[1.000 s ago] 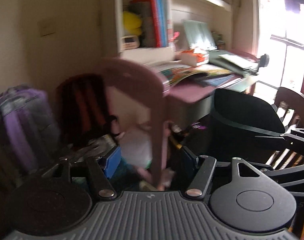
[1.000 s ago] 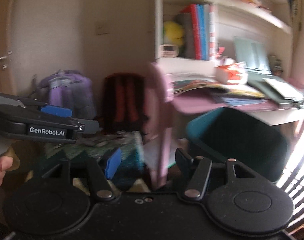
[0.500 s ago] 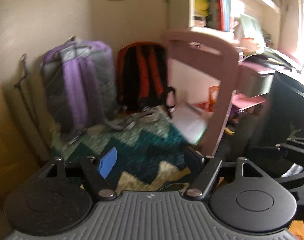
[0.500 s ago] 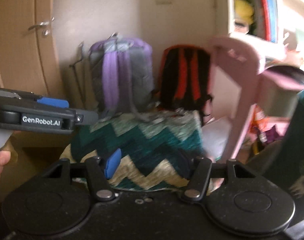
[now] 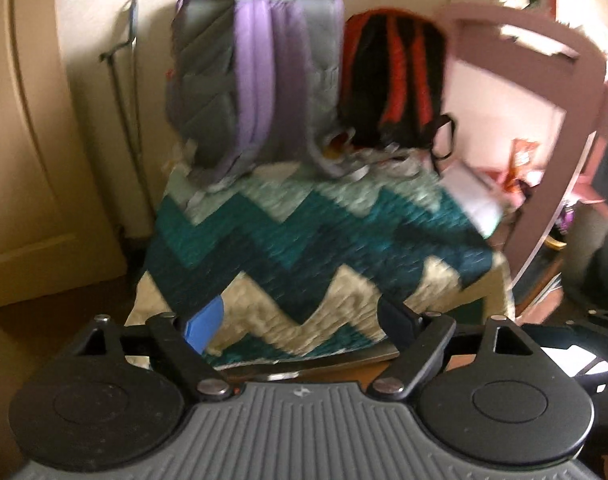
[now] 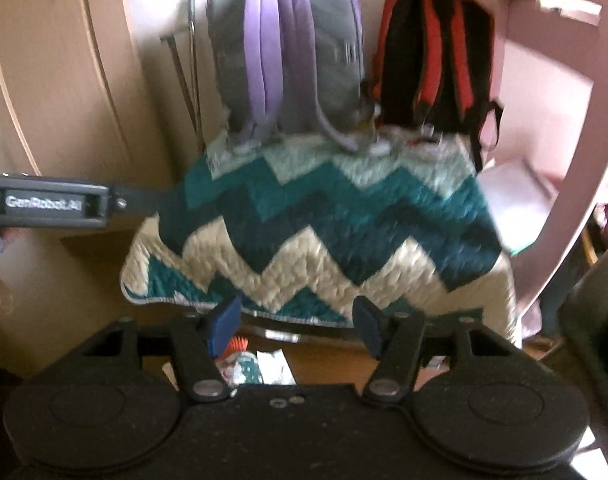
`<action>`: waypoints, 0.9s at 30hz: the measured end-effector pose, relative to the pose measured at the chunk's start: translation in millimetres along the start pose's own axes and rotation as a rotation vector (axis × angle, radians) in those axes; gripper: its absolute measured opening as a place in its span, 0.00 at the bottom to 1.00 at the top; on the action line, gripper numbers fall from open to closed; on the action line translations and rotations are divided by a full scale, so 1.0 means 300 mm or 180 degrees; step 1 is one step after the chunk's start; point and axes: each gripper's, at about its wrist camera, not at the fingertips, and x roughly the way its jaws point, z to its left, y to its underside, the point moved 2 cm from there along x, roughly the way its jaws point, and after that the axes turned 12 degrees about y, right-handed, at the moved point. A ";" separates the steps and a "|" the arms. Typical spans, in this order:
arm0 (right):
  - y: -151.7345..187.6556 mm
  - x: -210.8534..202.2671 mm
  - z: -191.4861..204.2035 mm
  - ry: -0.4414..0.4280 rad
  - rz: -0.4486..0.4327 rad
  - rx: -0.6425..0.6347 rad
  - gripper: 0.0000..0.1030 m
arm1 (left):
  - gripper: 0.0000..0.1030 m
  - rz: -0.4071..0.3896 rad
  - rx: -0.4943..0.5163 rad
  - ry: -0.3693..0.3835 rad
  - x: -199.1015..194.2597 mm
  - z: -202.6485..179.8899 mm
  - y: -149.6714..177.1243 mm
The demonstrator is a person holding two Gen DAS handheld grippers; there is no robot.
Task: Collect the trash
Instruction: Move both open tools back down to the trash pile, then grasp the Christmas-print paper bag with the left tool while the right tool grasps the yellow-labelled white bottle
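Since nothing is gripped yet, the step reads as search and approach.
Trash: crumpled wrappers on the floor, near edge of the right wrist view, just below the quilt's hem; white, teal and orange scraps, blurred.
Next move: judged, lower the right gripper over the scraps and close.
Right gripper: fingers spread, empty.
Left gripper: spread, empty, facing the zigzag quilt.
Far: purple backpack, red-black backpack, pink chair right.
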 end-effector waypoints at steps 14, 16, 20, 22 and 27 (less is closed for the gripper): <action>0.266 0.537 0.077 -0.0072 0.0787 -0.0353 0.61 | 0.94 0.0632 -0.0750 -0.0272 0.491 0.240 0.302; 0.307 0.620 0.077 -0.0067 0.0950 -0.0364 0.61 | 0.94 0.0751 -0.0776 -0.0316 0.565 0.257 0.356; 0.384 0.759 0.087 -0.0067 0.1175 -0.0472 0.61 | 0.94 0.1036 -0.0837 -0.0406 0.723 0.304 0.476; 0.423 0.825 0.097 -0.0097 0.1267 -0.0547 0.61 | 0.94 0.1182 -0.0896 -0.0487 0.795 0.331 0.536; 0.515 0.989 0.135 -0.0202 0.1530 -0.0732 0.61 | 0.94 0.1594 -0.1094 -0.0626 0.952 0.397 0.703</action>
